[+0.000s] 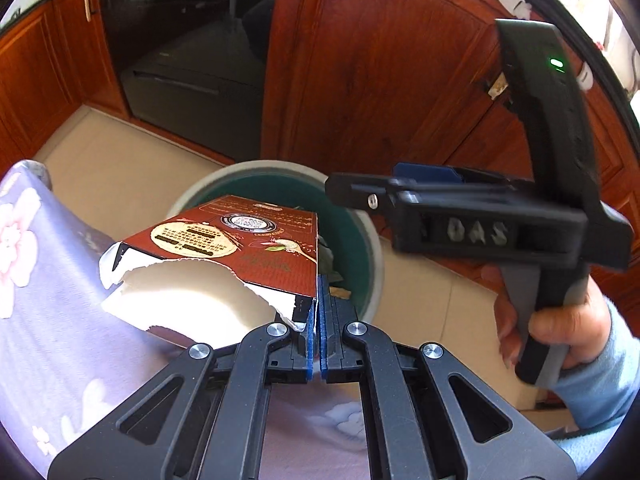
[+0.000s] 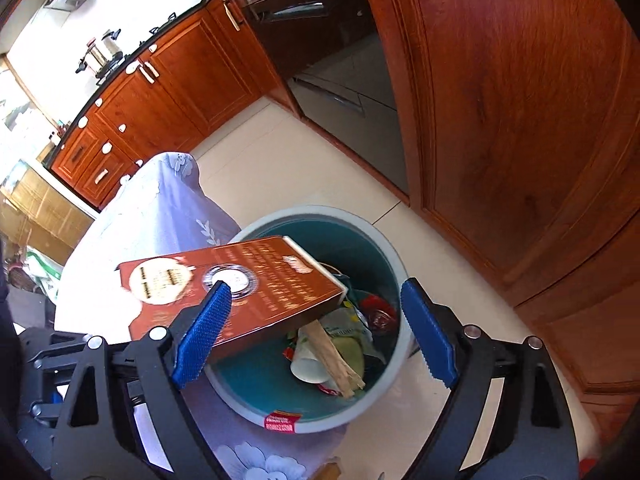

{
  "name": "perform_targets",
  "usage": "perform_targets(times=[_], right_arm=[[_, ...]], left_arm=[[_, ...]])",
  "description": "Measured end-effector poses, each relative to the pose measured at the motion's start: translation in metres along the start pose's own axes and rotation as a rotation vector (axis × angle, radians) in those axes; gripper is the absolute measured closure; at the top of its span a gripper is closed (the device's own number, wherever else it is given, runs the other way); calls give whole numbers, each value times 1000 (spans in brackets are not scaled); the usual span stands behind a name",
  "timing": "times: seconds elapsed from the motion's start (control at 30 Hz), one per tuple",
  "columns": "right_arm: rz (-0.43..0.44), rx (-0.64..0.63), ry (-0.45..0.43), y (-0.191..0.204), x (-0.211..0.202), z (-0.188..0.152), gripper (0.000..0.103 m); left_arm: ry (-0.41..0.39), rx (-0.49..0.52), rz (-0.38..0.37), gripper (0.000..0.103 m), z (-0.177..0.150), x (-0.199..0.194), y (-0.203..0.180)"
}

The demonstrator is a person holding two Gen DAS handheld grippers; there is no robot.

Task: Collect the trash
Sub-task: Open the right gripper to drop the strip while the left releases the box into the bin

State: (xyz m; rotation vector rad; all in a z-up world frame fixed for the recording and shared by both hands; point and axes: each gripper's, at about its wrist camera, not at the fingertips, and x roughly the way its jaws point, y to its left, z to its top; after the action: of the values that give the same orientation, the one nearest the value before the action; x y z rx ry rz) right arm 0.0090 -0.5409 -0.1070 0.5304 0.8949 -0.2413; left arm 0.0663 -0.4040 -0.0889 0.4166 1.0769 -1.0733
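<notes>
From the left wrist view, the left hand-held gripper (image 1: 318, 320) has its blue-padded fingers pressed together on the near corner of a flat cardboard box (image 1: 240, 248), which reaches forward and to the left from the pads. The box is glossy red-brown with printed labels, its near end torn open along a ragged white edge so the pale inside shows. Its far end hangs over the rim of a round bin (image 1: 372, 240), grey outside and teal inside, standing on pale floor tiles (image 1: 120, 160). A lilac cloth with pale flowers (image 1: 48, 280) covers the desk at the left. To the right, the right hand-held gripper (image 1: 400, 184), matte black plastic, is held by a hand (image 1: 560, 328) in a light blue sleeve. From the right wrist view, the right hand-held gripper (image 2: 320, 328) stands with its jaws wide apart and nothing between the ribbed blue pads (image 2: 204, 336); the box (image 2: 260, 292) lies just beyond the left pad, tilted over the bin (image 2: 400, 344). Inside the bin lie crumpled wrappers (image 2: 376, 308), a white cup (image 2: 308, 364) and strips of wood (image 2: 332, 352). Polished reddish wooden cabinets (image 2: 520, 120) rise behind.
</notes>
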Motion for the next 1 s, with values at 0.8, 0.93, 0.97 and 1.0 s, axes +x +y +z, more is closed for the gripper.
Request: perform_targets(times=[0.8, 0.93, 0.97, 1.0], right_arm=[[-21, -7, -7, 5, -21, -4, 12], [-23, -6, -28, 9, -35, -9, 11], [-22, -7, -29, 9, -38, -10, 9], [-20, -11, -29, 10, -41, -12, 9]], left_arm=[[-30, -82, -88, 19, -8, -26, -16], [-58, -66, -44, 16, -14, -40, -25], [-65, -67, -38, 14, -16, -44, -26], [-74, -66, -23, 8, -17, -48, -27]])
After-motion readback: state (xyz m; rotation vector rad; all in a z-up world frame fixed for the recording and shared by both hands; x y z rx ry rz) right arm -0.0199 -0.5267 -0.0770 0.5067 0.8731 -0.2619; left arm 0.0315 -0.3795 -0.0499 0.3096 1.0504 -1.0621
